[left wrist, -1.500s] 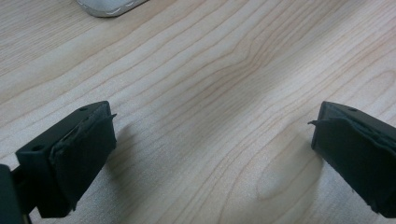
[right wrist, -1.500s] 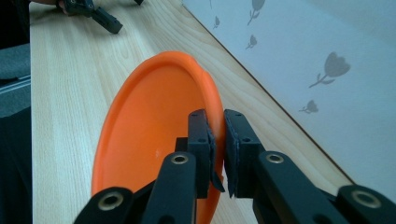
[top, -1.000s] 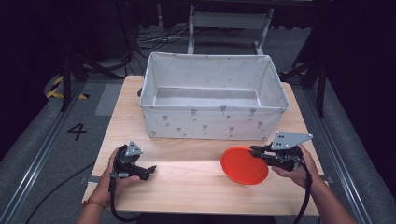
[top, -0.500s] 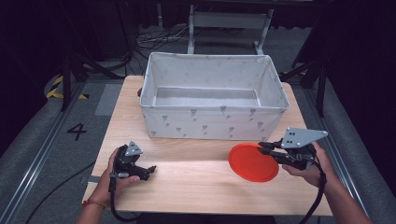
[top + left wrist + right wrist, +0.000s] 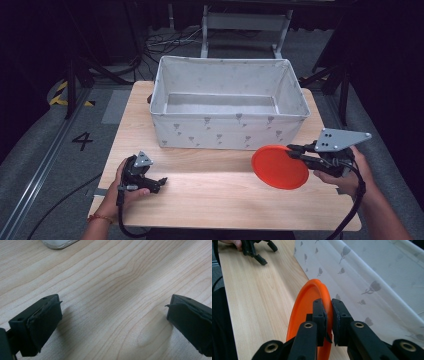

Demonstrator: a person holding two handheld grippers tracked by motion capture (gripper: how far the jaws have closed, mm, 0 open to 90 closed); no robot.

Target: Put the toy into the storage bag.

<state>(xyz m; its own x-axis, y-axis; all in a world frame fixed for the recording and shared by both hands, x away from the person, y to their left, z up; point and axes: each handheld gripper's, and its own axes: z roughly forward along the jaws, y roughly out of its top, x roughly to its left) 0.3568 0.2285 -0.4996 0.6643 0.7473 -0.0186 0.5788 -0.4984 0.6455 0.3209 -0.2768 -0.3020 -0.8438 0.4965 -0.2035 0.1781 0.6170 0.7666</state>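
One written mark can be read: a black numeral "4" (image 5: 82,141) on the grey floor to the left of the surface (image 5: 210,195). No brand or label is seen on the orange plate (image 5: 279,167), which is held by its rim in the right tool (image 5: 295,152), whose jaws are pressed shut on that rim. The plate is raised off the surface and tilted, its round face turned up and toward the person, in front of the near right corner of the white fabric bin (image 5: 229,131), which is printed with small grey flower motifs. In the right gripper view the plate is seen nearly edge-on, just beside the bin's wall. The left tool (image 5: 159,183) is rested on the pale wooden surface near its front left, its jaws spread wide with nothing between them.
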